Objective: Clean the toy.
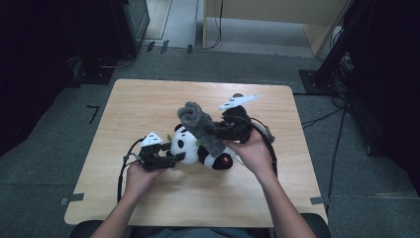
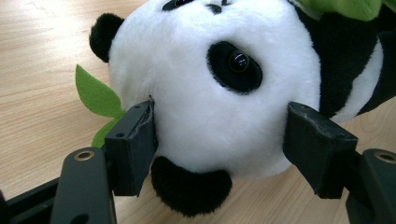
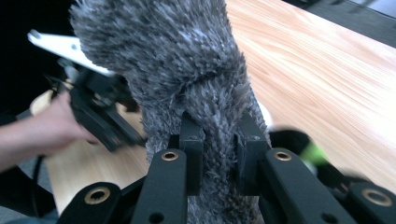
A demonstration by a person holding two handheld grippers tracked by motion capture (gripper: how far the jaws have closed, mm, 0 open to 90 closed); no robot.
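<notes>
High view: left gripper (image 1: 171,161) clamped on plush panda (image 1: 198,148) head at mid-table (image 1: 148,104); right gripper (image 1: 210,130) pinched shut on grey fuzzy cloth (image 1: 200,124) above panda. Risk: cloth slipping from narrow pinch, or dragging panda loose.

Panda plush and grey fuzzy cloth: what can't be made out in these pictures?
- Panda plush: torso partly covered by the grey fuzzy cloth in the high view; body cut off by the frame edge in the left gripper view.
- Cloth's lower end: hidden behind the right gripper in its view.
- Green blur beside it: unidentifiable.
</notes>
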